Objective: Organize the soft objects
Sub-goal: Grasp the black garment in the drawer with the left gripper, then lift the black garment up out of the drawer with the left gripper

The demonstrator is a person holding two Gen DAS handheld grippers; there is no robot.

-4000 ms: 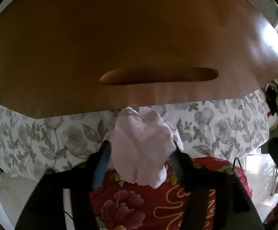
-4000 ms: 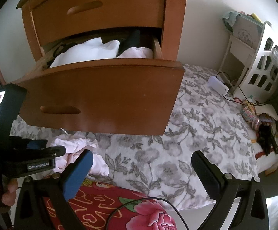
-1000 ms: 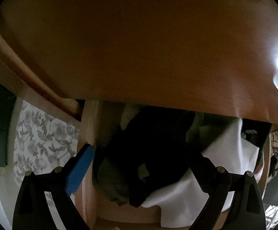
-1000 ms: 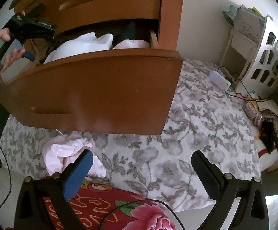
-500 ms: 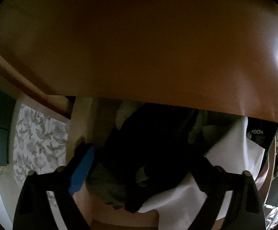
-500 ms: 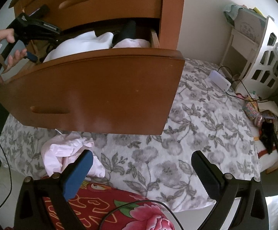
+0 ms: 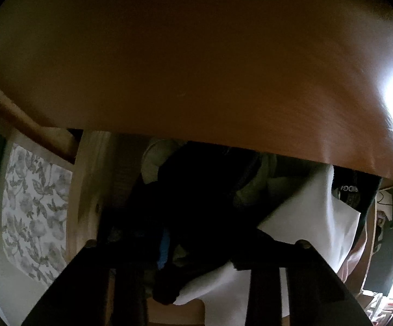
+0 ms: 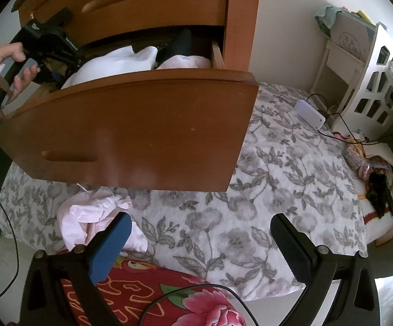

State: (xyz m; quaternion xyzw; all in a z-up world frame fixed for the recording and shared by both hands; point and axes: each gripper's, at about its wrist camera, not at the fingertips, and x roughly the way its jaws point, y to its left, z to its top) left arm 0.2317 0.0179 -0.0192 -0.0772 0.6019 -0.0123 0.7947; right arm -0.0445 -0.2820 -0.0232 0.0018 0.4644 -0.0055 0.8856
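Note:
In the left wrist view my left gripper point(image 7: 204, 250) reaches down into the open drawer, under the drawer front above point(image 7: 196, 68). Its jaws are closing, and a black garment point(image 7: 202, 203) is bunched between the blue pad point(image 7: 164, 250) and the other finger. A white cloth point(image 7: 318, 231) lies beside it in the drawer. The right wrist view shows a hand holding the left gripper point(image 8: 52, 40) at the drawer's left end, its tips hidden behind the white cloth point(image 8: 115, 59). My right gripper point(image 8: 199, 247) hangs open over the bed, right of a crumpled pink garment point(image 8: 88, 217).
The pulled-out drawer front point(image 8: 131, 130) overhangs the floral bedsheet point(image 8: 278, 176). A red flowered blanket point(image 8: 142, 293) and a cable lie below my right gripper. A power strip point(image 8: 309, 112), a white shelf point(image 8: 373, 81) and small clutter point(image 8: 373, 174) stand at the right.
The left gripper's jaws have narrowed from wide apart onto the black garment in the drawer. Four seconds ago it held the pink garment, which now lies on the bed. The right gripper has stayed put.

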